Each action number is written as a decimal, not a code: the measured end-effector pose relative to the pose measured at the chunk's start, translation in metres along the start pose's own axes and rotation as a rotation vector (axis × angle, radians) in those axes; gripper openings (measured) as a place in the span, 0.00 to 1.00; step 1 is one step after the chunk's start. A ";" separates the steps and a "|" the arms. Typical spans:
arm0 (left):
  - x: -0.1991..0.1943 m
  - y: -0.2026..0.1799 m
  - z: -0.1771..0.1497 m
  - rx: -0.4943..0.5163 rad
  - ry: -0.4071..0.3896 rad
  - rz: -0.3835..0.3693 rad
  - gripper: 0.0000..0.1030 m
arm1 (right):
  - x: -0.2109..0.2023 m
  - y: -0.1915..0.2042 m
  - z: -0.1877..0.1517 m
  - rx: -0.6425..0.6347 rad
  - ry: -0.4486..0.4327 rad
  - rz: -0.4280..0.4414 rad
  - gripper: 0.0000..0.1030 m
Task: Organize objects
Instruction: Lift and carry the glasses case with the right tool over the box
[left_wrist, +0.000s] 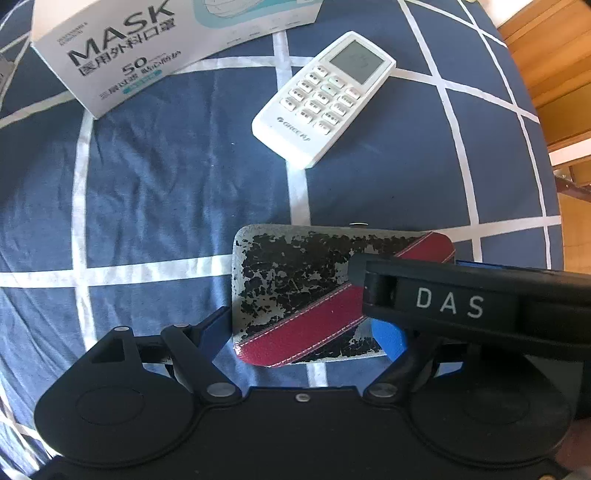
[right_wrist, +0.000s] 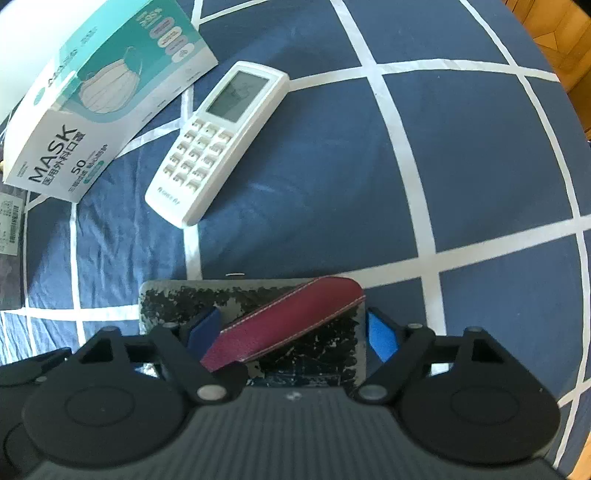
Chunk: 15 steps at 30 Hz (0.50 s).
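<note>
Wallet (left_wrist: 314, 288), worn black with a red strap, lies flat on a navy sheet (left_wrist: 147, 192) crossed by white grid lines, near the 6 o'clock edge of both views. Both grippers point down at it. Left gripper (left_wrist: 306, 332) has blue pads at either side of the wallet, jaws closed against its edges. Right gripper (right_wrist: 291, 332) likewise has its jaws clamped on the wallet, one pad over its top at 8 o'clock, the other at its side. Beyond, a white remote (left_wrist: 325, 96) lies at 12 o'clock, apart from the wallet, and a mask box (left_wrist: 122, 48) at 11. Wooden flooring (left_wrist: 554, 74) shows past the sheet at 2 o'clock.
</note>
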<state>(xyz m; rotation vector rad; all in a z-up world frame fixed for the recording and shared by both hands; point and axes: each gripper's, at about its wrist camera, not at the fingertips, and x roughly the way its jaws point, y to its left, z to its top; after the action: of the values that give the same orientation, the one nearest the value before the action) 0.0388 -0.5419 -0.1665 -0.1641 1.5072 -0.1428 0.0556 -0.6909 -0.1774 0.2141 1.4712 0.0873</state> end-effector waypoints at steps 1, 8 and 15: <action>-0.002 0.001 -0.002 0.004 -0.007 0.005 0.78 | -0.001 0.001 -0.002 0.004 -0.004 0.005 0.81; -0.032 0.011 -0.018 0.014 -0.052 0.029 0.78 | -0.022 0.019 -0.014 -0.008 -0.043 0.025 0.81; -0.070 0.029 -0.028 0.020 -0.097 0.043 0.78 | -0.049 0.048 -0.027 -0.025 -0.089 0.045 0.81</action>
<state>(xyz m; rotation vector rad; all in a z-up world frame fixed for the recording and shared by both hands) 0.0065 -0.5004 -0.1056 -0.1211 1.4109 -0.1136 0.0272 -0.6503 -0.1222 0.2281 1.3760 0.1310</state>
